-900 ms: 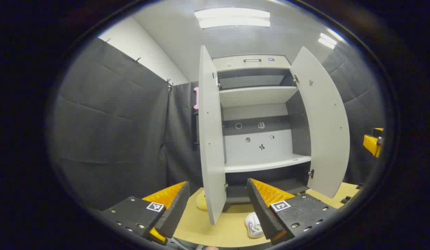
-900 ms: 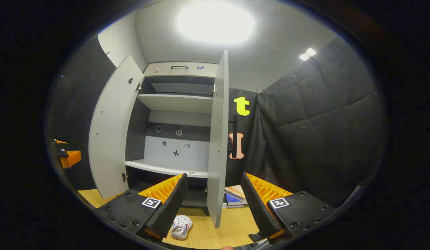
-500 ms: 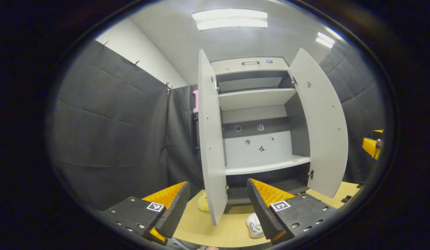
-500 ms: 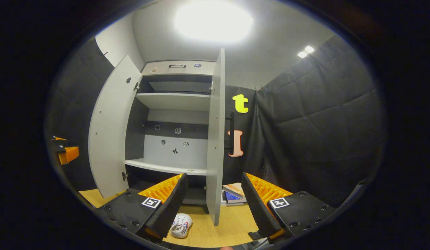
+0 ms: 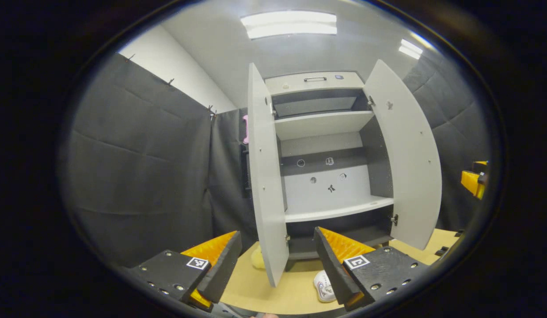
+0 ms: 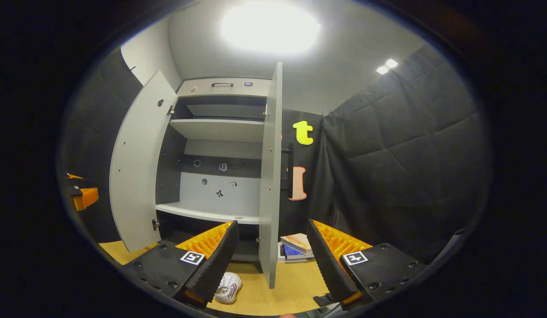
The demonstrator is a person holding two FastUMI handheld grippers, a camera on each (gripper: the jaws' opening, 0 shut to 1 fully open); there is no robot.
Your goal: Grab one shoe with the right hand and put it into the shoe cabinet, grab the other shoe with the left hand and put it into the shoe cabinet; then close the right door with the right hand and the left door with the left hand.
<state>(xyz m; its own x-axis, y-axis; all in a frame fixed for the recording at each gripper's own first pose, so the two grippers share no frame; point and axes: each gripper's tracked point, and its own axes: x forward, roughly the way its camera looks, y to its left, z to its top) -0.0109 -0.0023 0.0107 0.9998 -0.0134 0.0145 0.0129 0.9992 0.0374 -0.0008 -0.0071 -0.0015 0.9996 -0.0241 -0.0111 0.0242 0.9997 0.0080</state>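
White shoe (image 6: pixel 228 287) lay on the floor before the open shoe cabinet (image 6: pixel 220 132).
Left gripper (image 5: pixel 278 265) and right gripper (image 6: pixel 271 260) gaped wide, holding nothing.

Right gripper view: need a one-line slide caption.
Open right gripper faces the shoe cabinet, both doors open, a white shoe on the wooden floor in front.

The shoe cabinet (image 5: pixel 326 176) is standing ahead of both tongs, doors swung wide. A shoe (image 6: pixel 227 288) is lying before it; books (image 6: pixel 295 247) are sitting beside its right door (image 6: pixel 270 185).
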